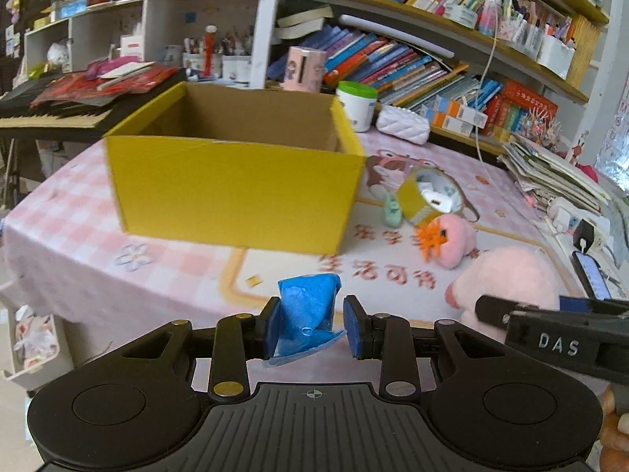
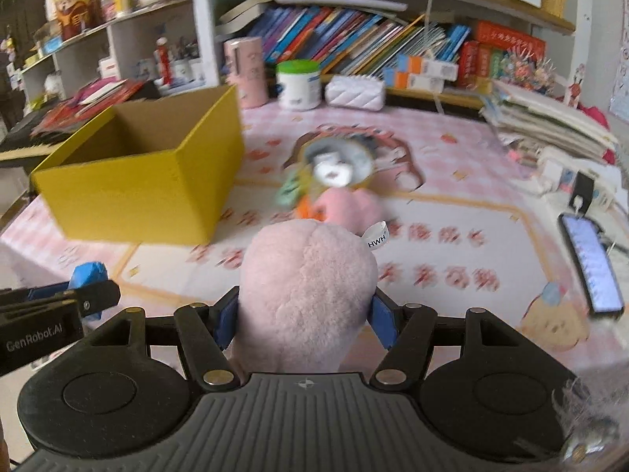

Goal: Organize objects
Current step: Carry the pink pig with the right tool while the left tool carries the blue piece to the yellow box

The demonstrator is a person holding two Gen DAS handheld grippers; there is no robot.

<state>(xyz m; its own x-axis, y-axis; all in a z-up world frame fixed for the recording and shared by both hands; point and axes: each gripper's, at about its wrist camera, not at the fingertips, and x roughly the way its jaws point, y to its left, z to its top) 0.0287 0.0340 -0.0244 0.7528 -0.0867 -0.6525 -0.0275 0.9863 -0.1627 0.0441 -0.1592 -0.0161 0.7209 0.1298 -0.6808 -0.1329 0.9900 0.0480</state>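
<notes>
We hold a blue packet (image 1: pixel 308 316) in our left gripper (image 1: pixel 312 328); its left pad touches the packet, while the right pad stands slightly off it, so we cannot tell whether the grip is firm. Our right gripper (image 2: pixel 304 314) pinches a pink plush (image 2: pixel 308 295) between its pads, above the pink cloth (image 2: pixel 452 149). The open yellow box (image 1: pixel 236 192) stands ahead to the left. Near its right corner lie a tape roll (image 1: pixel 430 194), a small green toy (image 1: pixel 392 209) and a smaller pink plush (image 1: pixel 456 240).

The right gripper (image 2: pixel 304 320) clamps a large pink plush toy (image 2: pixel 306 295) above a pink checked tablecloth (image 2: pixel 432 149), with an open yellow cardboard box (image 2: pixel 149 181) to its left.
</notes>
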